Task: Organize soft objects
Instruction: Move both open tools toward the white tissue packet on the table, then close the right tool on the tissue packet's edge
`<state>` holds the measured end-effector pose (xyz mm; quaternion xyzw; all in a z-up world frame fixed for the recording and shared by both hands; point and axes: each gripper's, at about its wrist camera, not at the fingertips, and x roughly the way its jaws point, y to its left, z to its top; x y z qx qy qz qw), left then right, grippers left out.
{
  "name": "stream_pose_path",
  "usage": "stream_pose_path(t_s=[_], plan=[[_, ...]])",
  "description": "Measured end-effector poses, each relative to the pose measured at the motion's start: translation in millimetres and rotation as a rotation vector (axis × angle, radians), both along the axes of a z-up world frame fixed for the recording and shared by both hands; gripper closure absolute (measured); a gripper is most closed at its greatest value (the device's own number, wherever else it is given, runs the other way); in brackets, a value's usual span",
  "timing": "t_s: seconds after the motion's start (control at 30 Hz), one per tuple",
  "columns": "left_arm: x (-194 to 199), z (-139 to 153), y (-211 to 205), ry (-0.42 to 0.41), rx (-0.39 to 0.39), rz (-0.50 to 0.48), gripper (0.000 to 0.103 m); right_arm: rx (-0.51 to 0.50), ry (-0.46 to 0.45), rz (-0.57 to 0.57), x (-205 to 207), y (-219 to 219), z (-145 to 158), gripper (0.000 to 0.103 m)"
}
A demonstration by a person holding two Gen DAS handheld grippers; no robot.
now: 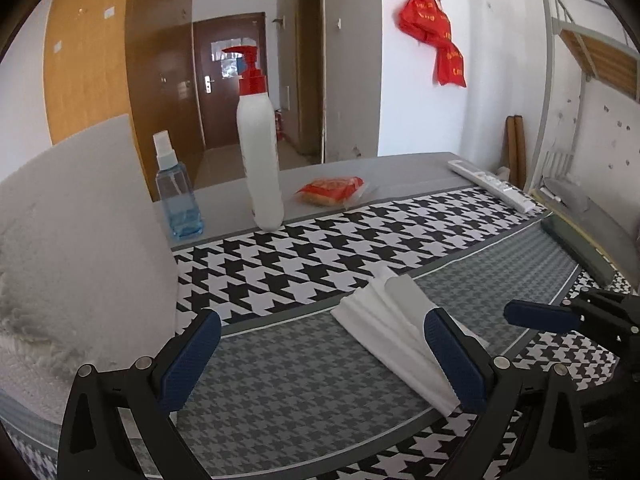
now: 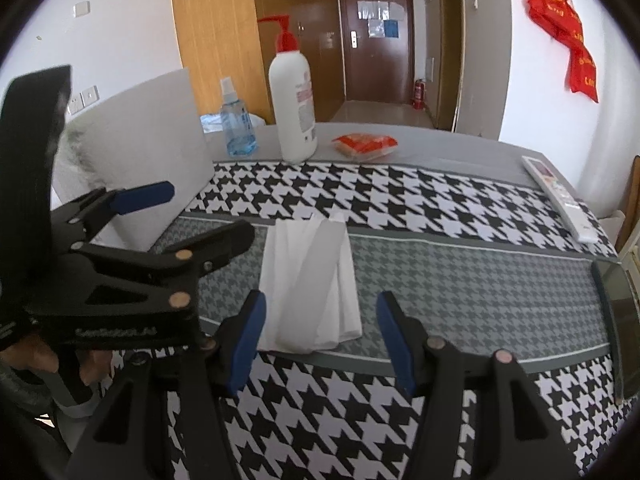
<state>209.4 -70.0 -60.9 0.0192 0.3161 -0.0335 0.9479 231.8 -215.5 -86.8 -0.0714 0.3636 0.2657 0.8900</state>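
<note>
A folded white cloth [image 1: 394, 324] lies flat on the grey houndstooth band of the table cover; it also shows in the right wrist view [image 2: 310, 284]. My left gripper [image 1: 322, 354] is open and empty, low over the cover, its right finger at the cloth's near edge. My right gripper [image 2: 320, 340] is open and empty, just in front of the cloth's near edge. A fluffy white cushion [image 1: 76, 232] stands at the left, also seen in the right wrist view [image 2: 144, 144].
A white pump bottle [image 1: 258, 136], a blue spray bottle [image 1: 176, 196] and a red snack packet [image 1: 332, 190] stand along the far side. A white remote [image 1: 492, 184] lies at the far right. A dark tray edge [image 2: 618, 312] is at the right.
</note>
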Motion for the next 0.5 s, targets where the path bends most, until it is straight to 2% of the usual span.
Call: stream_pose_path(t_s=[0.07,0.13,0.37,0.43,0.5], plan=[[-1.2,-0.8,0.7,0.001,0.017,0.010,0.001,-0.011,0.006,0.004,2.0,1.6,-3.3,0.041],[-2.1,-3.1,-0.1,0.002,0.037,0.018,0.001,-0.019,0.013,0.007,4.4,2.9,-5.9,0.054],[-2.6,-2.2,1.4,0.001,0.006,-0.001,0.001,-0.025,0.054,0.017,12.3,6.4,-13.3,0.064],[-3.4,-2.1,-0.1,0.002,0.007,-0.008,0.001,-0.031,0.062,0.024,12.9,8.4,-14.0,0.070],[-4.7,-1.8,-1.4,-0.002,0.003,-0.016,0.001,-0.039,0.070,0.036,13.2,11.2,-15.4,0.070]])
